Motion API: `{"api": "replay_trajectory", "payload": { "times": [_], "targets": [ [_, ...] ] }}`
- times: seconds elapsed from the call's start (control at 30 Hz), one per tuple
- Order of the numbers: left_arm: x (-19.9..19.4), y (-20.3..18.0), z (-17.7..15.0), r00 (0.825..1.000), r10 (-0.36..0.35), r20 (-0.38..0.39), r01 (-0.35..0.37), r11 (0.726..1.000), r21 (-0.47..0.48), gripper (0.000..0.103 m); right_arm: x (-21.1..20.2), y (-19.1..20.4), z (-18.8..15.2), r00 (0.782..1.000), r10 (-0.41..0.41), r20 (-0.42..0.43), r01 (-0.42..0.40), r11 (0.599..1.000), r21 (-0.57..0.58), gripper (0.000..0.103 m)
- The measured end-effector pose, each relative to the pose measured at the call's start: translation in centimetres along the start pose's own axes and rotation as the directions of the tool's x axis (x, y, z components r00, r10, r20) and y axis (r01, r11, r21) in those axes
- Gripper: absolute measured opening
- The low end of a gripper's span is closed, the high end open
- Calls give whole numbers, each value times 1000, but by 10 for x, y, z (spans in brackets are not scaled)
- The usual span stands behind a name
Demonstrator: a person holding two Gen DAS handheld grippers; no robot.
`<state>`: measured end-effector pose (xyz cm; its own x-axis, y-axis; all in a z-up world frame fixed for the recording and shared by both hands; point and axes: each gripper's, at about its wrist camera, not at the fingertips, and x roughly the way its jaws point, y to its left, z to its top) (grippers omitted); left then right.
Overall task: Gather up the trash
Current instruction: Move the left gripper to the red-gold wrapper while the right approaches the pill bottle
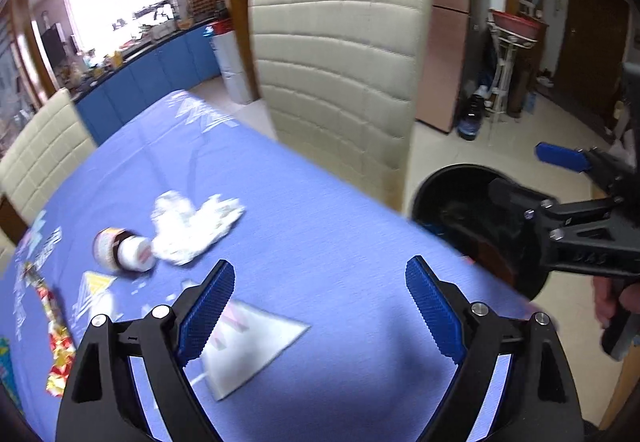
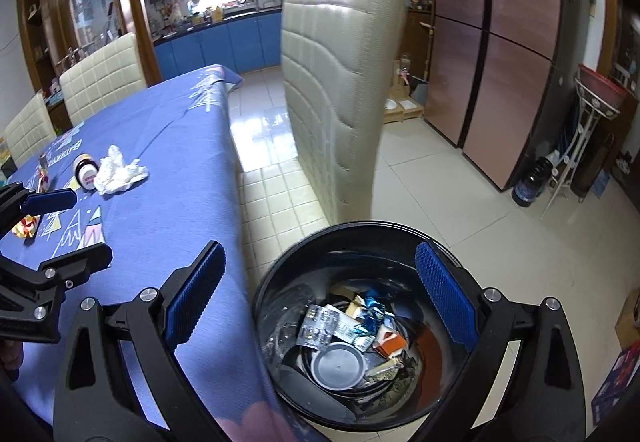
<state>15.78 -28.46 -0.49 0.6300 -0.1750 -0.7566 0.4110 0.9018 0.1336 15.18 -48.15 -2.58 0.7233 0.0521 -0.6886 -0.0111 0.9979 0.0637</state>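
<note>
My left gripper [image 1: 320, 274] hangs open over the blue tablecloth [image 1: 320, 209] with nothing between its pads. Ahead of it to the left lie a crumpled white tissue [image 1: 192, 230], a small brown bottle [image 1: 124, 252] on its side and shiny candy wrappers [image 1: 56, 342]. My right gripper [image 2: 320, 262] is open above the black trash bin [image 2: 280, 270], which holds blister packs, wrappers and a grey lid. Off the table's right edge, the left wrist view shows the bin [image 1: 452, 201] with the right gripper [image 1: 532, 177] over it. The right wrist view shows the tissue [image 2: 120, 171], the bottle [image 2: 86, 171] and the left gripper [image 2: 76, 228].
A cream padded chair [image 1: 340, 81] stands at the table's far side, close to the bin; two more chairs [image 2: 100, 73] stand further along the table. A copper-coloured fridge [image 2: 500, 41], a white stand [image 2: 580, 145] and a dark jug [image 2: 528, 181] stand on the tiled floor.
</note>
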Motion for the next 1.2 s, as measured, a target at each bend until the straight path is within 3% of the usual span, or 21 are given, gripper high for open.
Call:
{"api": "replay_trajectory", "payload": {
  "times": [0.27,0.43,0.6,0.67,0.83,1.07,1.2],
  "targets": [
    [-9,52,-25,991,132,-10,-133,989,-65,85,5,59,14,997,70,14,-68,991,-115,95],
    [-18,84,-46,965,262,-2,-261,962,-78,85,10,100,22,989,149,10,-145,974,-173,92],
    [-25,118,-66,933,361,-9,-359,927,-104,85,27,147,29,973,225,-45,-229,947,-224,62],
    [-25,136,-75,923,384,-25,-384,914,-128,85,31,164,29,968,243,-59,-250,936,-249,58],
    [-25,180,-99,917,389,-84,-398,889,-227,85,42,214,31,956,284,-80,-294,899,-323,58],
    [-14,228,-119,953,275,-127,-303,868,-395,85,62,263,43,946,307,-99,-322,870,-374,58],
    [-2,244,-125,956,246,-157,-291,849,-440,85,78,279,52,946,302,-117,-323,866,-382,58]
  ]
}}
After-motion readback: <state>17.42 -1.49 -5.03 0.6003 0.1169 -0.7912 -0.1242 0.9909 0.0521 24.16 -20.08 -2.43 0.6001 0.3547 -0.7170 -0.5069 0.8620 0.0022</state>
